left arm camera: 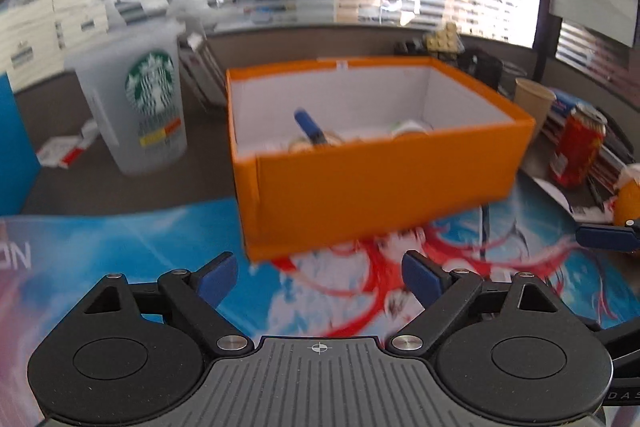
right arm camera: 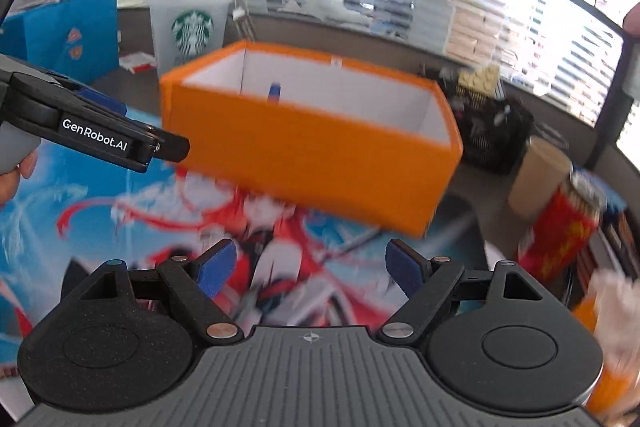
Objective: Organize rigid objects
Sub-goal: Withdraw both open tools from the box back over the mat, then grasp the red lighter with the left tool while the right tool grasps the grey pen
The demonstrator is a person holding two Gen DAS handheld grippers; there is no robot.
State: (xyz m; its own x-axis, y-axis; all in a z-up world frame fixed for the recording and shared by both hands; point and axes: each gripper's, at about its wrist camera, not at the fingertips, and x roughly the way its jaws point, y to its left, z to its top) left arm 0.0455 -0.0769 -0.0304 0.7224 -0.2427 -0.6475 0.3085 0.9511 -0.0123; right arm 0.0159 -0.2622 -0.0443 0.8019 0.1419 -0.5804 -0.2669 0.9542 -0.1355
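An open orange box (left arm camera: 380,179) with a white inside stands on a printed desk mat (left arm camera: 120,247). Inside lie a blue pen-like object (left arm camera: 310,127) and some round pale items (left arm camera: 410,129), blurred. My left gripper (left arm camera: 318,279) is open and empty, just in front of the box. My right gripper (right arm camera: 310,271) is open and empty, in front of the box (right arm camera: 312,155), with the blue object (right arm camera: 274,91) showing above its rim. The left gripper's arm (right arm camera: 96,135) shows at the left of the right wrist view.
A translucent Starbucks cup (left arm camera: 140,107) stands left of the box. A red can (left arm camera: 578,147), a paper cup (left arm camera: 534,103) and an orange object (left arm camera: 628,199) stand at the right. A blue bag (right arm camera: 72,35) is at the far left. Clutter lies behind the box.
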